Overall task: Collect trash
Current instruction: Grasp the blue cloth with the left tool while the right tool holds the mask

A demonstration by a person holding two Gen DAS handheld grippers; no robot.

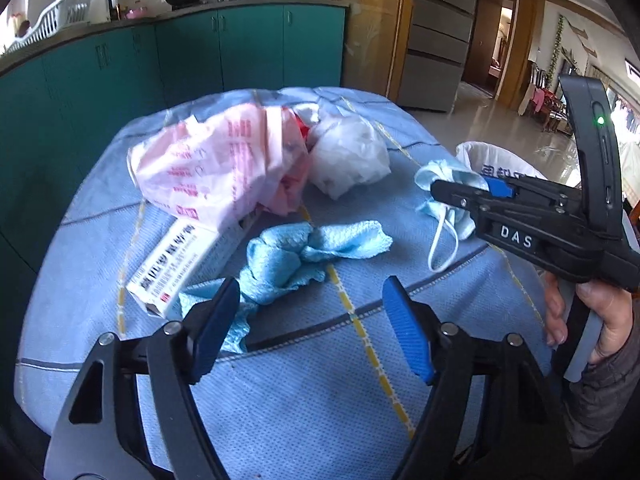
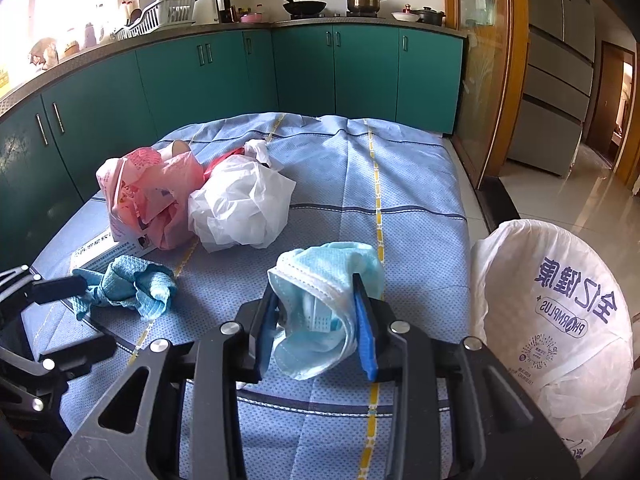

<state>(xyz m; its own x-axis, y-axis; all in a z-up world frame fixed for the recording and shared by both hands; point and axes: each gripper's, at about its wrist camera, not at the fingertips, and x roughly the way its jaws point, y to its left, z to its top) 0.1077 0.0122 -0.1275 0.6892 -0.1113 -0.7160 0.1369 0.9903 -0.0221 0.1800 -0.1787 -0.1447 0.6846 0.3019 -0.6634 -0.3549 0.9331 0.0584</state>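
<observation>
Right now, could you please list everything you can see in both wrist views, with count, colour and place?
face mask: one, light blue, clamped in the right gripper above the cloth
crumpled rag: one, blue, on the tablecloth just ahead of the left gripper
plastic bag, pink: one, pink with red print, far left of the table
plastic bag, white: one, white, crumpled, touching the pink bag
carton: one, white with dark print, partly under the pink bag
bin bag: one, white with blue print, open, beside the table's right edge
tablecloth: one, blue checked with yellow lines, covering the table
cabinets: a row, teal, behind the table
left gripper: one, black with blue pads, open
right gripper: one, black with blue pads, shut on the mask
hand: one, holding the right gripper's handle
</observation>
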